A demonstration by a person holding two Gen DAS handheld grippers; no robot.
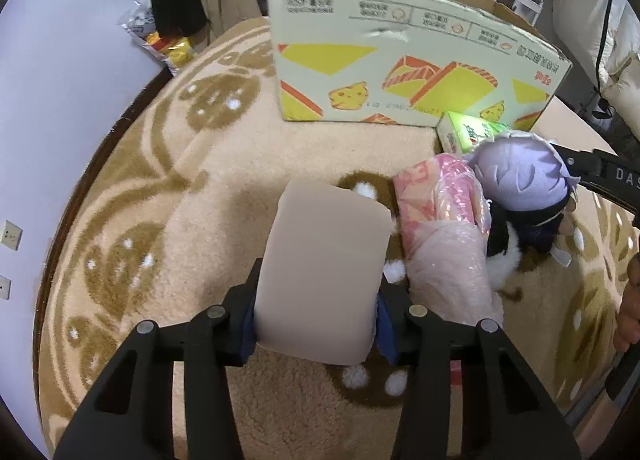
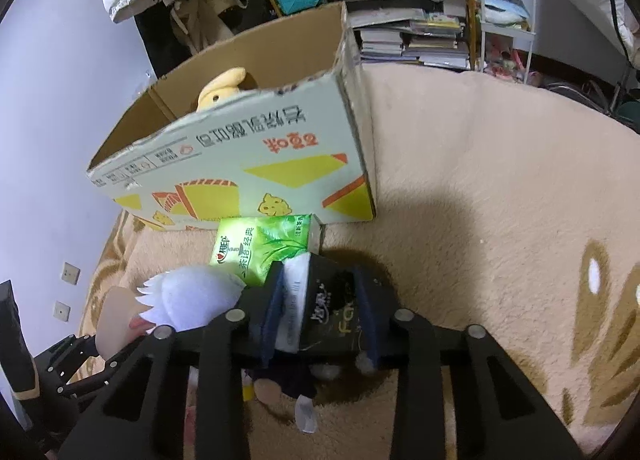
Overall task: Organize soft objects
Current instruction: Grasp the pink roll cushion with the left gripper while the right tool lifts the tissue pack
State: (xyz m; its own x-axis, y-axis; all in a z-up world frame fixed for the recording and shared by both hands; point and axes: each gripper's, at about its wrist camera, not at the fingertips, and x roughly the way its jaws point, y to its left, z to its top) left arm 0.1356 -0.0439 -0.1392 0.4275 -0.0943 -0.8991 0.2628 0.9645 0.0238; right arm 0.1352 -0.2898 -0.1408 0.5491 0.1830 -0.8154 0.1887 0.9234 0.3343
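The left gripper (image 1: 316, 324) clamps a pale pink foam block (image 1: 324, 272) above the patterned rug (image 1: 160, 188). The right gripper (image 2: 320, 320) squeezes a black tissue pack (image 2: 324, 312), beside a purple-haired plush doll (image 2: 192, 296) and green tissue pack (image 2: 264, 248), before the cardboard box (image 2: 256, 164).

A beige rug (image 2: 480, 180) with brown swirl patterns covered most of the floor, and a pale lilac wall (image 1: 60, 80) with two wall sockets (image 2: 66, 292) filled the left of both views. At upper right stood a yellow-framed shelf (image 2: 420, 0) of stacked books beside a white cart (image 2: 506, 0).
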